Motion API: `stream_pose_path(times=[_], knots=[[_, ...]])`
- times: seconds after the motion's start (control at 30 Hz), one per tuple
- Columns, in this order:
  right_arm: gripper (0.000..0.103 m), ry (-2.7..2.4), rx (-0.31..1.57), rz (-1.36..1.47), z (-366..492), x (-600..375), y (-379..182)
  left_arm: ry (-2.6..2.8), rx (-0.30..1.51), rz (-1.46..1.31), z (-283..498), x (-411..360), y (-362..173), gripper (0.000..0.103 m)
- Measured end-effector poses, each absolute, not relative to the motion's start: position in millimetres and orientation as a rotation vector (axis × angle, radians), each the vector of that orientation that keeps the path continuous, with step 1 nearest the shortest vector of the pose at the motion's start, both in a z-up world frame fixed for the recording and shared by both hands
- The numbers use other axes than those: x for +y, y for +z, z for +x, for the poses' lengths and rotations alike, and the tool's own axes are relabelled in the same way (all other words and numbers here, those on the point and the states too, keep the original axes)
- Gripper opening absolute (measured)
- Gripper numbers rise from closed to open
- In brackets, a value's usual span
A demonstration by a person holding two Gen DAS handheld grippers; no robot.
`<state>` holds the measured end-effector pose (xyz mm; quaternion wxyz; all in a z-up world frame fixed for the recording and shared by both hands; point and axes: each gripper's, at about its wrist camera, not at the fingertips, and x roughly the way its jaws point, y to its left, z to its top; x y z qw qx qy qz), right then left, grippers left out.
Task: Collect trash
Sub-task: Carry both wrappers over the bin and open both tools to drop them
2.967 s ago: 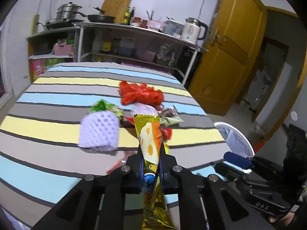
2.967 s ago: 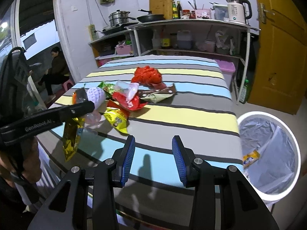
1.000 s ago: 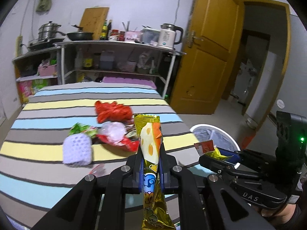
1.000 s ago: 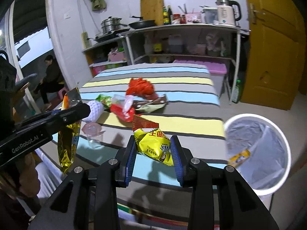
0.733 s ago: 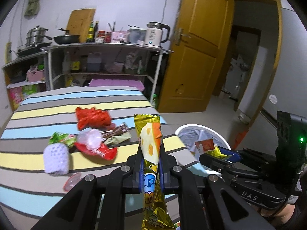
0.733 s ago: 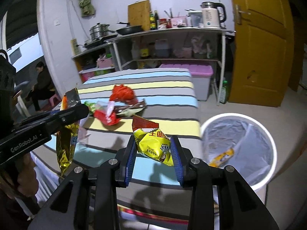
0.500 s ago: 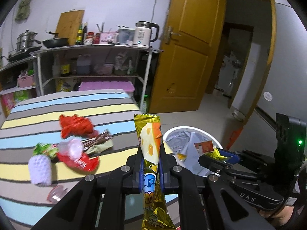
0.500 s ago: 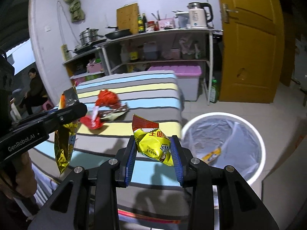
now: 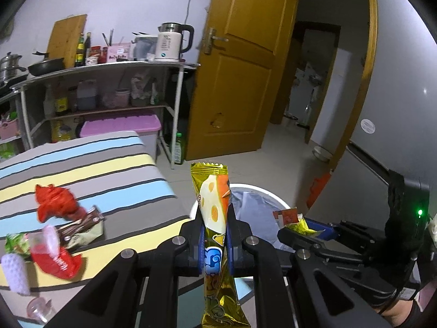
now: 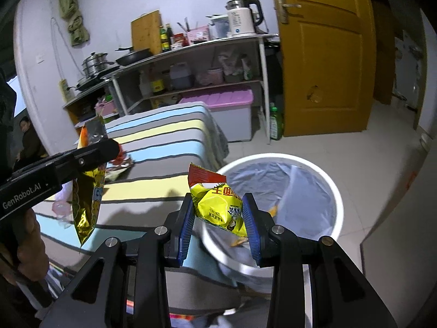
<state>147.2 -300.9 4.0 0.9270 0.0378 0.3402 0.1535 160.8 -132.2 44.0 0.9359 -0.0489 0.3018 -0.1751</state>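
My left gripper [image 9: 215,232] is shut on a long gold snack wrapper [image 9: 214,207] that stands upright between its pads; the same gold wrapper [image 10: 88,191] hangs at the left of the right wrist view. My right gripper [image 10: 218,213] is shut on a yellow and red crisp bag [image 10: 215,202], held over the near rim of the white bin [image 10: 336,191]. That white bin [image 9: 273,195], lined with a grey bag, sits just beyond the left gripper's tips. More litter lies on the striped table [image 9: 90,169]: a red bag [image 9: 53,198], a red wrapper [image 9: 56,262], a white foam net [image 9: 15,273].
A yellow door [image 9: 240,82] stands open to the right of a metal shelf [image 9: 103,68] with a kettle and cookware. A pink storage box [image 9: 120,125] and a green bottle [image 10: 275,123] stand on the floor by the shelf. A person sits at the far left [image 10: 27,139].
Both grippers have swung right, away from the table litter and towards the bin, which now sits nearer the middle of each view. Each keeps its hold on its wrapper.
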Motion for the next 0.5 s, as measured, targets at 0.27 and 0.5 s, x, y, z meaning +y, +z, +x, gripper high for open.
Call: stream_pose_path(times=[0.27, 0.5], knots=[[0.036, 0.273, 0.726, 0.109, 162, -324, -8, -0.412, 0.639, -0.098, 186, -161, 33, 0.012], [0.036, 0.251, 0.746, 0.122, 174, -336, -18, -0.431, 0.662, -0.102, 209, -176, 21, 0.012]])
